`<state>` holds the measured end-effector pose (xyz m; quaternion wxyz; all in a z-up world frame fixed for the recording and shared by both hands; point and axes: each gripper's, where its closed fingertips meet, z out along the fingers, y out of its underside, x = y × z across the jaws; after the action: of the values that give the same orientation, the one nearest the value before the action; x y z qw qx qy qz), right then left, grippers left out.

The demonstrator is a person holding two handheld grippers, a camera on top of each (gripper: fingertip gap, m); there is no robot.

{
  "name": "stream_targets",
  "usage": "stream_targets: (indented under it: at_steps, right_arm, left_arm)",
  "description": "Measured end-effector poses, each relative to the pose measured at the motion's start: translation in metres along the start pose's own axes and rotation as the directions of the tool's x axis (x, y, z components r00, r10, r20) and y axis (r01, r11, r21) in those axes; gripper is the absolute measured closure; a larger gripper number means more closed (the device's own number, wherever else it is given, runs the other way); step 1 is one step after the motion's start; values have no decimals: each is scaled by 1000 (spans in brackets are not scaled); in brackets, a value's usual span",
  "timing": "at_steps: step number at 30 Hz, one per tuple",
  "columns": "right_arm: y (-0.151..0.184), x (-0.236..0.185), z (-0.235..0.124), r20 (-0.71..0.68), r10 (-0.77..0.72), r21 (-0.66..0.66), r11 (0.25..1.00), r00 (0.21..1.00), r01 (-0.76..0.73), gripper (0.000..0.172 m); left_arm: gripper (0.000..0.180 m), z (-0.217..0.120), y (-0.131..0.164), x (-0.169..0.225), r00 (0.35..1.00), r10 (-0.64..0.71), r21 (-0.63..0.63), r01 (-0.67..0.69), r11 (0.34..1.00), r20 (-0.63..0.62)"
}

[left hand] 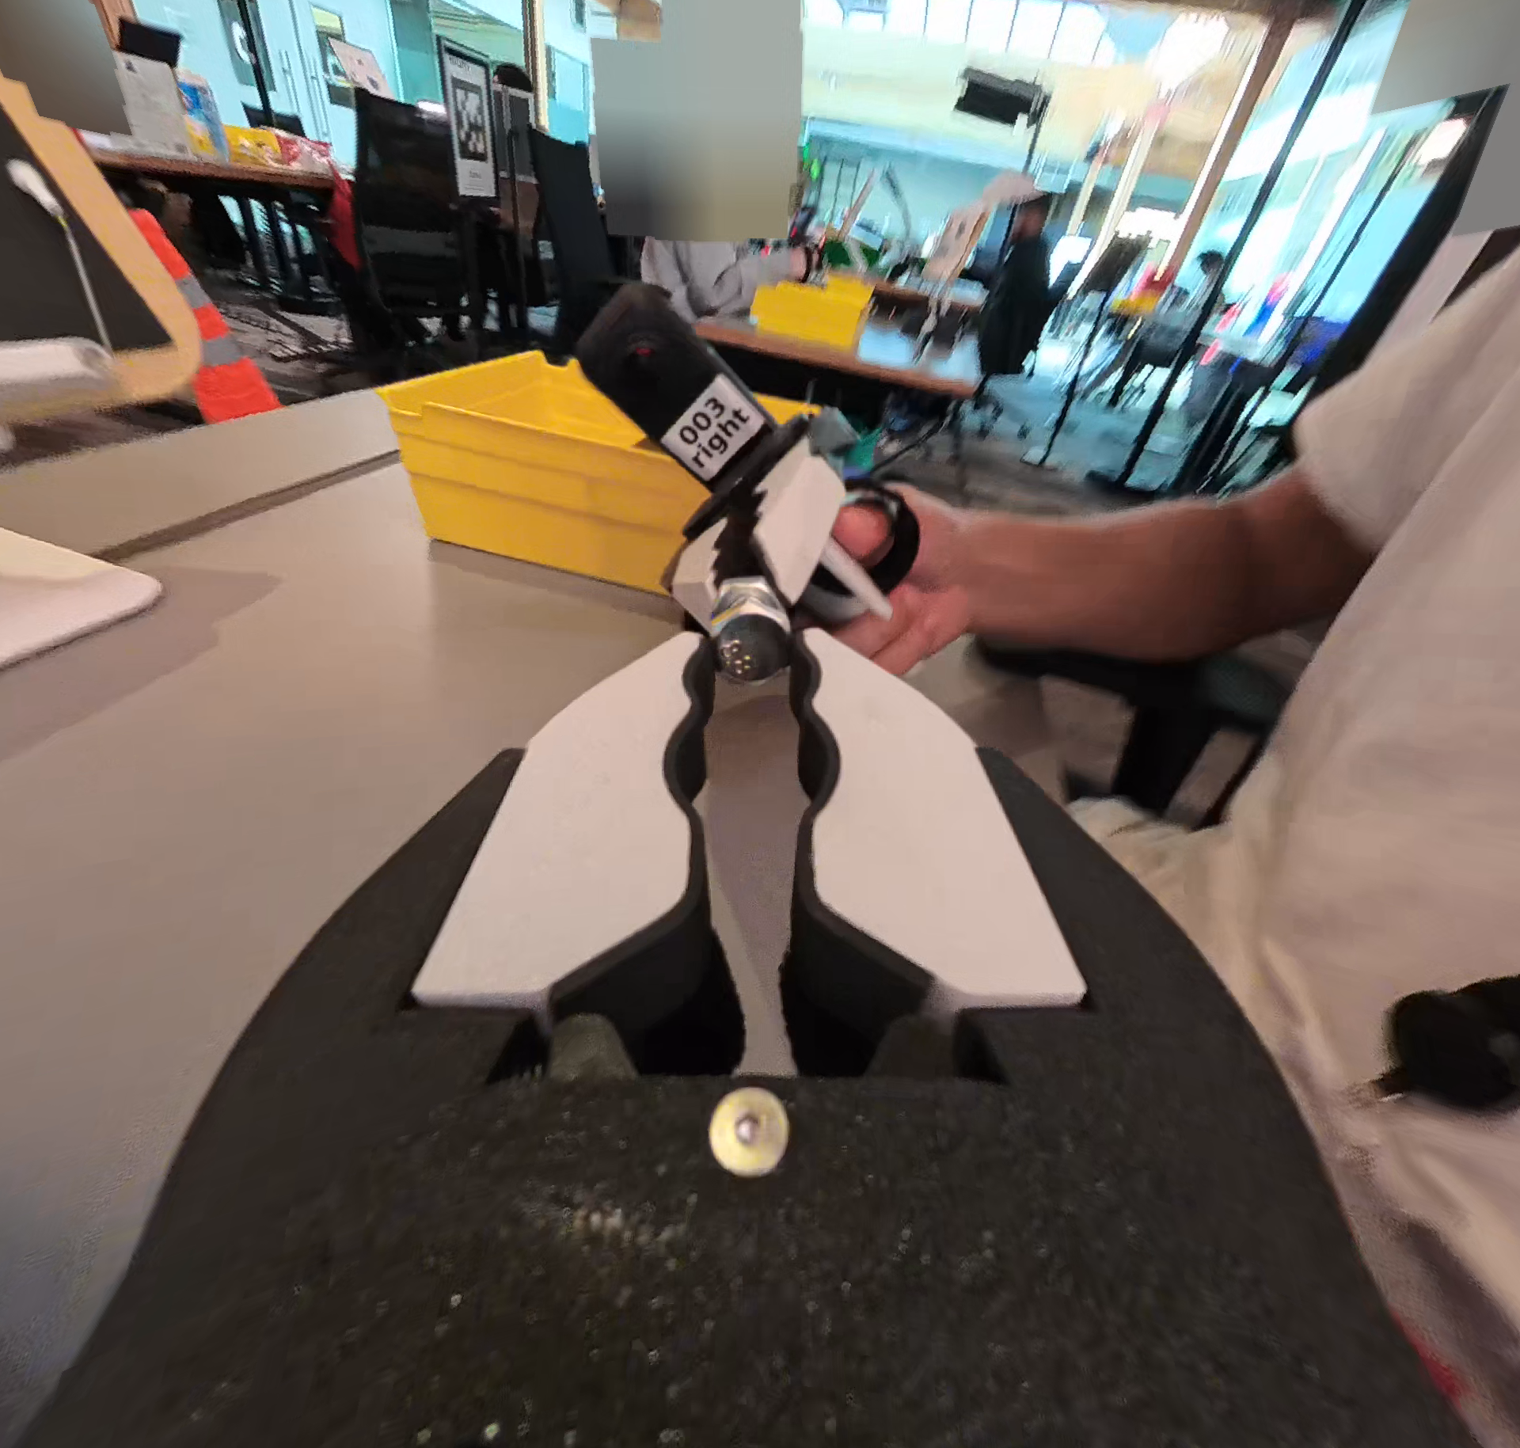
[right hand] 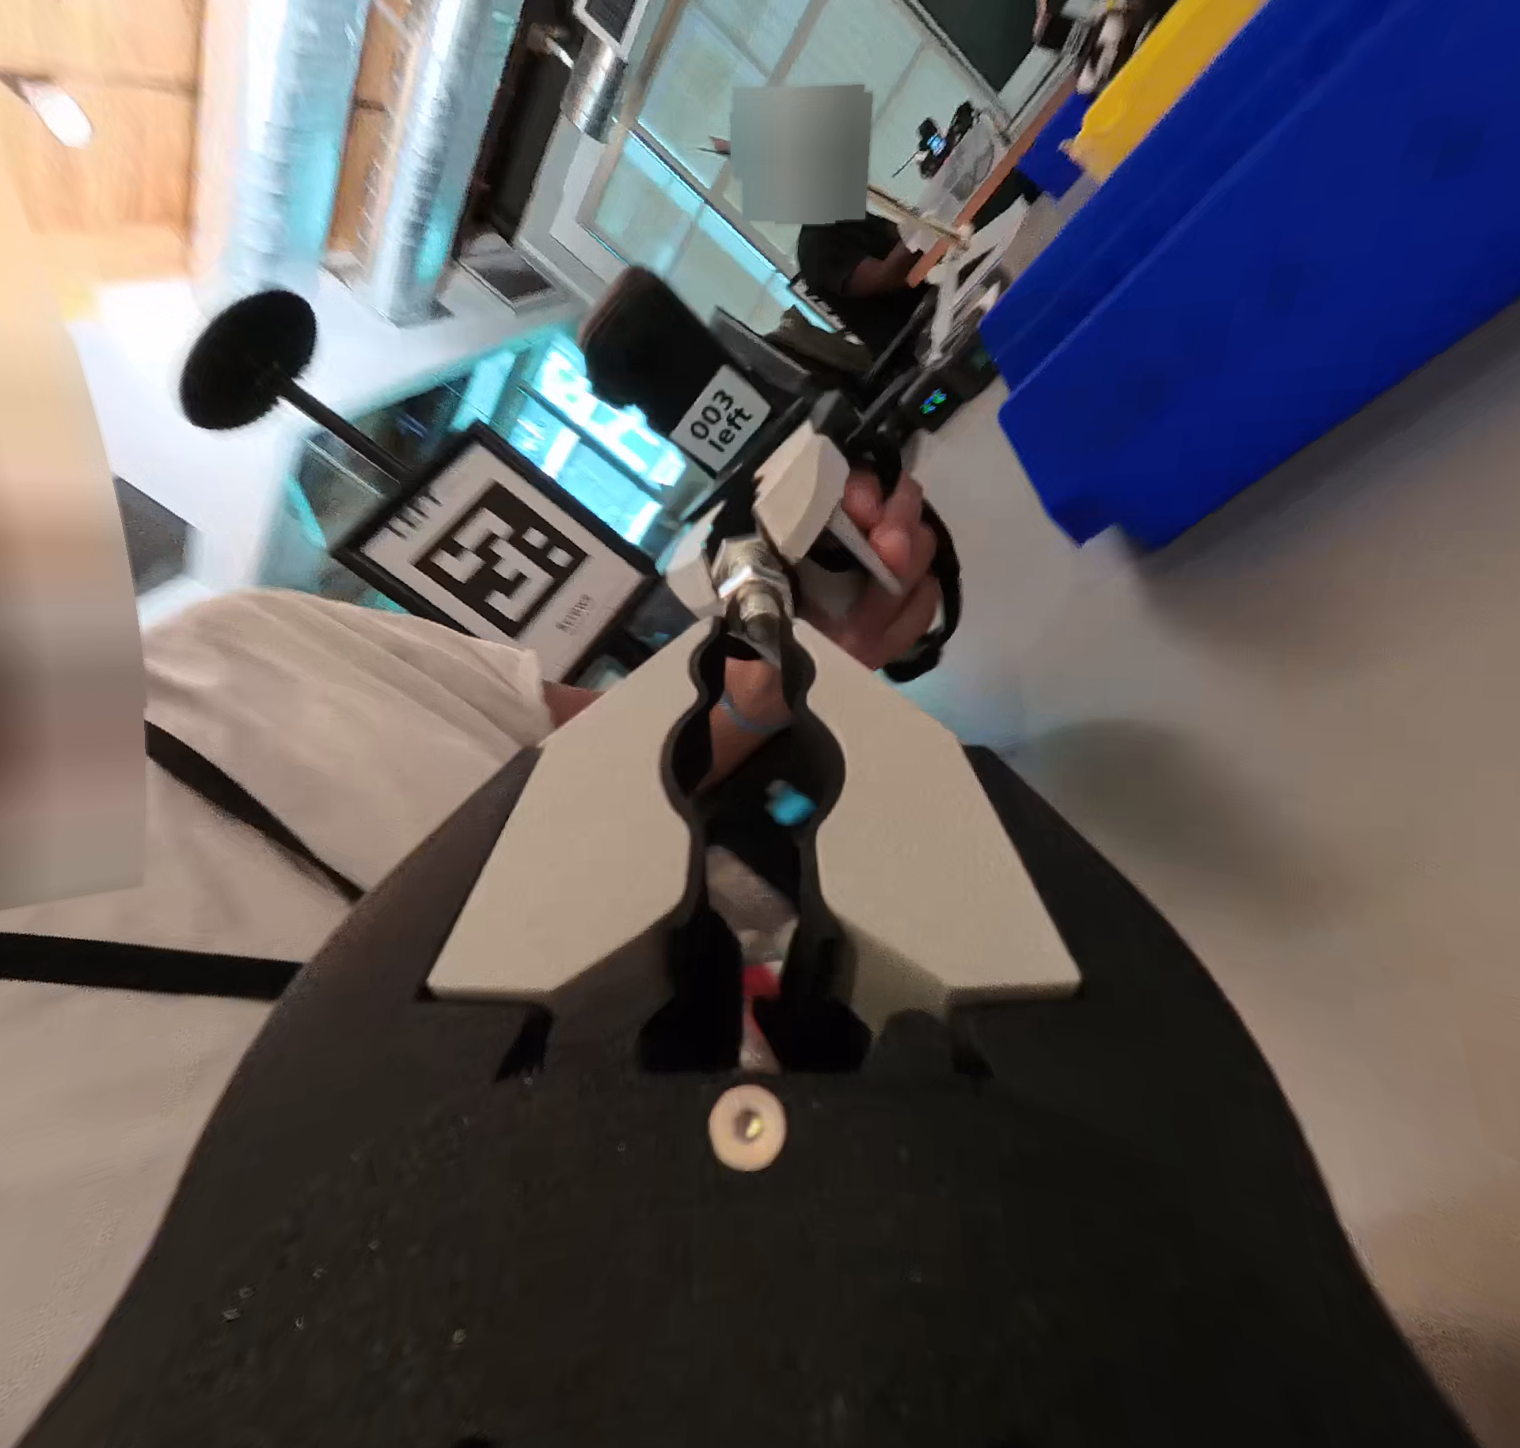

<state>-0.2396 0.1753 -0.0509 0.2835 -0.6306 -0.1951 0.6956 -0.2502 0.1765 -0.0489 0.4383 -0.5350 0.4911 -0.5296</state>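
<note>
Your left gripper (left hand: 747,656) is closed narrow on the black, pin-faced end of a metal connector (left hand: 744,642); both dark pads sit against its sides. Your right gripper (left hand: 740,586) comes in from the far side, tilted, and its jaws clamp the silver threaded body with the hex nut. In the right wrist view the same connector (right hand: 753,586) shows as a threaded silver barrel; your right gripper (right hand: 753,652) has its tips on the thin end, and the left gripper's grey fingers (right hand: 798,495) pinch the nut end. The part hangs between the two grippers, above the grey table (left hand: 329,668), touching nothing else.

Your right hand (left hand: 913,594) wraps the right gripper's handle through a black loop. Your left hand (right hand: 901,578) holds the other handle likewise.

Just behind the grippers in the left wrist view sits a stack of yellow bins (left hand: 535,463) on the table. In the right wrist view, blue bins (right hand: 1275,298) stand on the table, well apart from the connector, with a yellow bin (right hand: 1184,51) behind them. A framed black-and-white marker card (right hand: 493,561) stands farther back. Both views carry motion blur.
</note>
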Motion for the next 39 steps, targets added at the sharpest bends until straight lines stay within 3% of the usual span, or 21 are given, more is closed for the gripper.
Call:
stream_targets:
  at_steps: [2,3,4,6,8,9,10,11,13,15,17,19,21,25,29,32,34,36,39]
  right_arm:
    - [0,-4,2,-97,-250,-38,968,963,247,163]
    - [2,-3,3,-169,-414,-92,910,895,403,172]
    - [5,-3,5,-231,-579,-165,815,782,556,172]
    - [4,-9,7,-305,-837,-282,536,456,796,172]
    - [4,-16,5,-338,-925,-372,302,175,878,172]
    - [11,-12,6,-310,-943,-432,254,122,865,172]
    - [14,-6,5,-324,-938,-459,272,126,846,172]
    - [17,-2,5,-348,-919,-445,335,185,830,170]
    - [26,3,6,-353,-837,-370,535,417,760,156]
    - [33,5,7,-324,-666,-281,746,672,604,145]
    - [37,-10,12,-171,-412,-163,908,895,386,135]
    - [28,-28,13,-1,-161,-54,986,987,160,135]
    - [16,-33,9,92,3,22,1000,996,-5,137]
    - [17,-29,8,151,181,24,982,972,-186,146]
    - [21,-21,9,86,142,11,990,986,-143,156]
    - [20,-20,9,17,-6,8,1000,1000,6,156]
    - [21,-18,9,-66,-214,-26,977,975,213,156]
    - [22,-16,7,-160,-480,-104,877,862,469,156]
    - [21,-18,3,-253,-793,-250,607,554,754,155]
  left_arm:
    - [164,-2,-7,2,986,-155,46,158,986,-67]
    - [164,-2,-10,4,968,-226,65,234,970,-107]
    - [164,-2,-13,6,948,-282,76,295,953,-147]
    - [164,1,-17,14,919,-335,94,360,928,-210]
    - [164,1,-24,18,906,-349,126,386,914,-241]
    - [164,1,-26,20,904,-346,130,385,914,-250]
    - [164,1,-27,22,907,-340,127,379,917,-250]
    - [164,0,-28,23,910,-333,128,371,920,-248]
    - [164,-3,-29,25,912,-325,140,366,920,-249]
    - [164,-6,-28,28,925,-299,143,337,931,-233]
    - [164,-7,-23,30,950,-240,112,265,958,-199]
    - [164,-6,-15,31,969,-183,68,196,978,-168]
    - [164,-6,-9,32,977,-148,42,156,987,-154]
    - [164,-5,-5,31,990,-71,20,73,997,-119]
    - [164,-5,1,27,996,-25,-9,24,1000,-87]
    - [164,-5,2,27,994,-52,-8,51,999,-100]
    - [164,-5,3,27,988,-93,-10,93,996,-122]
    - [164,-4,4,28,976,-152,-14,152,988,-153]
    - [164,-2,3,32,943,-255,-10,259,966,-214]
